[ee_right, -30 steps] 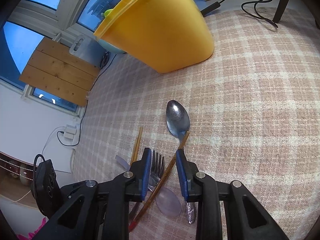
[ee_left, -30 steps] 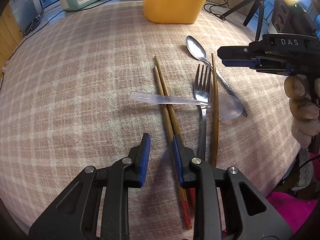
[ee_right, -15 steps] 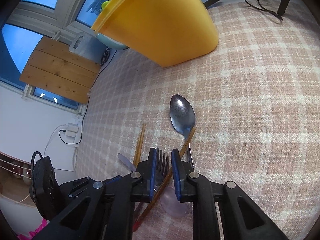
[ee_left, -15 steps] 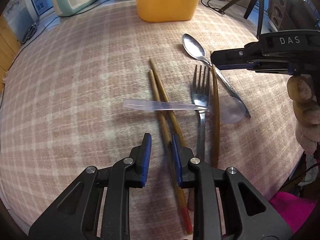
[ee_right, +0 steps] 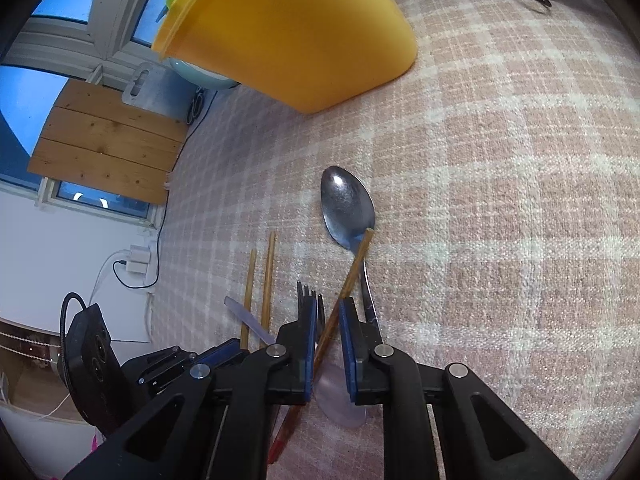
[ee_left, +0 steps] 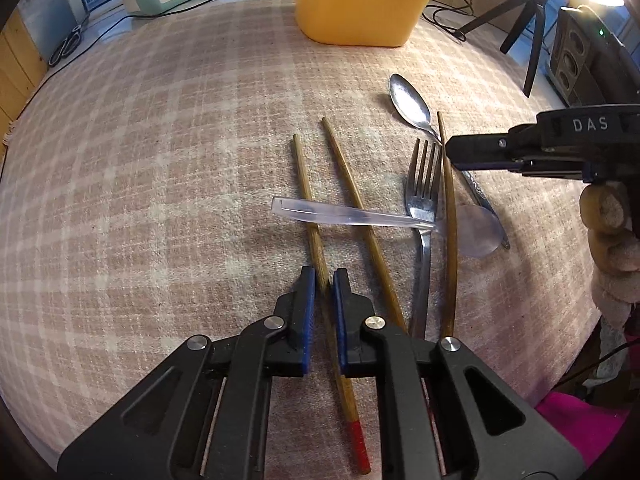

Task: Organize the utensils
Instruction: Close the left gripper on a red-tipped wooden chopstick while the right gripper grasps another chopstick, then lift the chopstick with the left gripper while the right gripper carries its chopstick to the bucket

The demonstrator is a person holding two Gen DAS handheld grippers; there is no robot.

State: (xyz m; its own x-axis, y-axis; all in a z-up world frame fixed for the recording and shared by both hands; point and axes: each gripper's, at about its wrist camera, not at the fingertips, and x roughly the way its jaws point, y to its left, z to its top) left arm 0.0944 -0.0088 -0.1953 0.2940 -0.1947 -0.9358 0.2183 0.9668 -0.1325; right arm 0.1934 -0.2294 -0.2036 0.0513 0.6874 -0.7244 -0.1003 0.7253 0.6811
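Both grippers closing on chopsticks.
You are clamping the left gripper (ee_left: 323,278) on a chopstick (ee_left: 307,196) running straight ahead; the right gripper (ee_right: 327,312) is nearly shut around another chopstick (ee_right: 354,266).

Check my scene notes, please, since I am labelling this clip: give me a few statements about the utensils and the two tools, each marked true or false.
1. The left tool is closed around a brown wooden chopstick with a red end. True.
2. The clear plastic spoon lies across two chopsticks. True.
3. The silver metal fork stands inside the tall yellow plastic container. False: the fork lies flat on the pink checked tablecloth.
4. The right tool has a chopstick between its fingers. True.
5. The silver metal spoon is held by the right tool. False: it lies on the cloth.
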